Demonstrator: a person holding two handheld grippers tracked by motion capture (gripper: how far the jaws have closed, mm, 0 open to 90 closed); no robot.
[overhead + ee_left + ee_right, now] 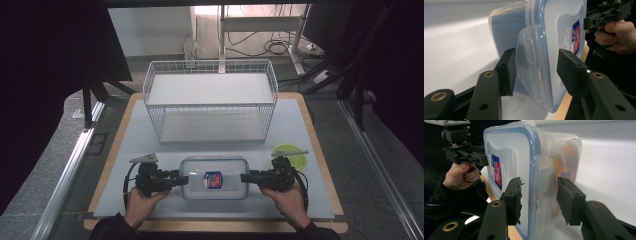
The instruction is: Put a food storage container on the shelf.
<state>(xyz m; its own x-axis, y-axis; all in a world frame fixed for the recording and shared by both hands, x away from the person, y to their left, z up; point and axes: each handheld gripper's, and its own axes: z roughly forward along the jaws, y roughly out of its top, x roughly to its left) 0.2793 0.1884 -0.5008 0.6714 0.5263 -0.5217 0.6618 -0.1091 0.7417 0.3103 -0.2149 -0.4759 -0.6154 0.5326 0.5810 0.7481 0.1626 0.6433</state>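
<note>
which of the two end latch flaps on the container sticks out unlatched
The latch flap between the left claw's jaws: it flares away from the container, while the right-end flap lies flat against the wall.

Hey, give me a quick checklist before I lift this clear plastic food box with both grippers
1. Left gripper straddles the end latch flap of the clear lidded plastic food box with blue seal: ok.
2. Left pads pressing: one pad touches the flap, the other stands apart from the lid; not ok.
3. Right gripper straddles the opposite end: ok.
4. Right pads pressing: gaps show on both sides; not ok.
5. Lid seated along the visible edges: ok; latches fully locked: cannot tell.
6. White wire basket shelf and lime green round lid stand apart from the box: ok.
</note>
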